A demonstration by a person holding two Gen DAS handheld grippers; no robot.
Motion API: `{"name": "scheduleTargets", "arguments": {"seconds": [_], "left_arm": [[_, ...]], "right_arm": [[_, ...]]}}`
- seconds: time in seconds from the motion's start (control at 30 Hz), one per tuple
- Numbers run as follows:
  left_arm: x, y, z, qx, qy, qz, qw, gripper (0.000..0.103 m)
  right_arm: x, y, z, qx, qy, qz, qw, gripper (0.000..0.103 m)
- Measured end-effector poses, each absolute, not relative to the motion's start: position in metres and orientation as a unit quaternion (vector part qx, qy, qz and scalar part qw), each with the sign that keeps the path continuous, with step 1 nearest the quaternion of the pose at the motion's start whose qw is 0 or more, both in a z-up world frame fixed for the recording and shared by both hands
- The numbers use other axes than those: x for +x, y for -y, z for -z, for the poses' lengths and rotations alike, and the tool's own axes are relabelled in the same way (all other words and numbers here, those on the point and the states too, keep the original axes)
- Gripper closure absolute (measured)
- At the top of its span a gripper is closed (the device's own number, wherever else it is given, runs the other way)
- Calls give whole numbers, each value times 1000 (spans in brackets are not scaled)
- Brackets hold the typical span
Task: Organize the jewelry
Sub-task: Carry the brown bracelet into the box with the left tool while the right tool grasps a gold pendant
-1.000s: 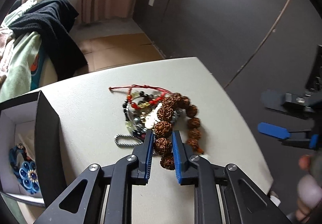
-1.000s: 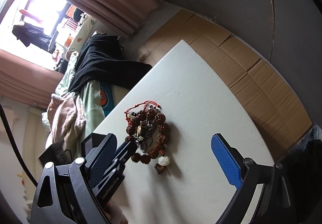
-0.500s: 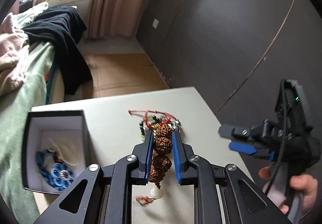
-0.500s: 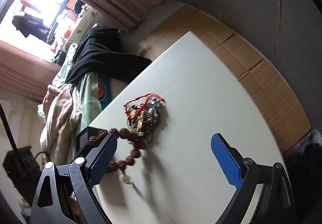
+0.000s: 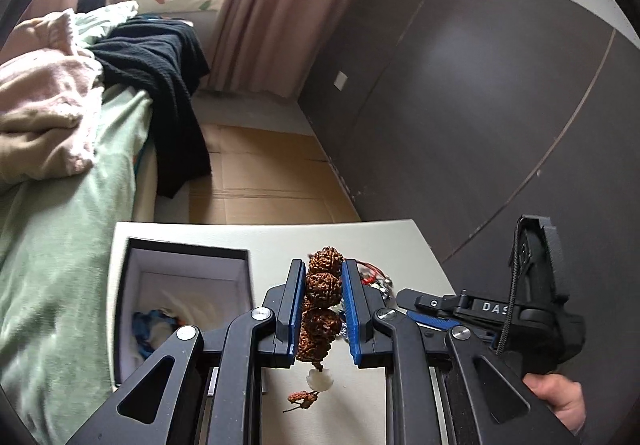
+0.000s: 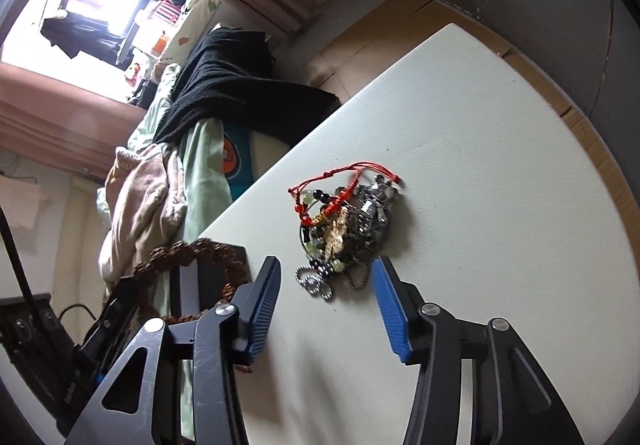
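Note:
My left gripper point(image 5: 322, 309) is shut on a brown seed-bead bracelet point(image 5: 320, 297) and holds it in the air above the table, its white bead and tassel point(image 5: 319, 381) hanging down. The bracelet also shows in the right wrist view point(image 6: 188, 257), lifted near the box. An open black jewelry box point(image 5: 184, 309) with a white lining stands to the left and holds a blue piece point(image 5: 154, 325). My right gripper point(image 6: 324, 309) is open, its fingers on either side of the near end of a jewelry pile point(image 6: 344, 221) with a red cord bracelet point(image 6: 340, 181).
The white table point(image 6: 500, 165) ends at a curved edge on the right, with cardboard flooring point(image 5: 260, 181) beyond. A bed with green, pink and black fabric point(image 5: 80, 117) lies left of the table. The right gripper's body point(image 5: 500, 309) is close to my left gripper.
My left gripper has lifted the brown bracelet off the pile and carried it left toward the box. My right gripper has moved in to the remaining pile and narrowed its opening.

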State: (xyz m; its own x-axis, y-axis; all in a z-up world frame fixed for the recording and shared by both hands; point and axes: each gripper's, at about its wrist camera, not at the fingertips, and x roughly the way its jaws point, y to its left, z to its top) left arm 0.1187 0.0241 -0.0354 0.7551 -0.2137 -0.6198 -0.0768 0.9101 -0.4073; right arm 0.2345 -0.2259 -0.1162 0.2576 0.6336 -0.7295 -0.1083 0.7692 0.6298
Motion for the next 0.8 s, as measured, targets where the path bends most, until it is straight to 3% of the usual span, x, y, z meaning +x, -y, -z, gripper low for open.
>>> {"name": "scheduleTargets", "arguments": {"seconds": [0.1, 0.57, 0.8], "left_arm": [[116, -34, 35, -217, -343, 29, 913, 84], [91, -79, 8, -259, -276, 1, 926, 84], [91, -92, 14, -266, -281, -15, 922, 84]], "right_arm": [[239, 219, 117, 237, -548, -248, 763, 63], [249, 192, 124, 180, -531, -220, 799, 68], [252, 188, 131, 160, -538, -209, 801, 72]]}}
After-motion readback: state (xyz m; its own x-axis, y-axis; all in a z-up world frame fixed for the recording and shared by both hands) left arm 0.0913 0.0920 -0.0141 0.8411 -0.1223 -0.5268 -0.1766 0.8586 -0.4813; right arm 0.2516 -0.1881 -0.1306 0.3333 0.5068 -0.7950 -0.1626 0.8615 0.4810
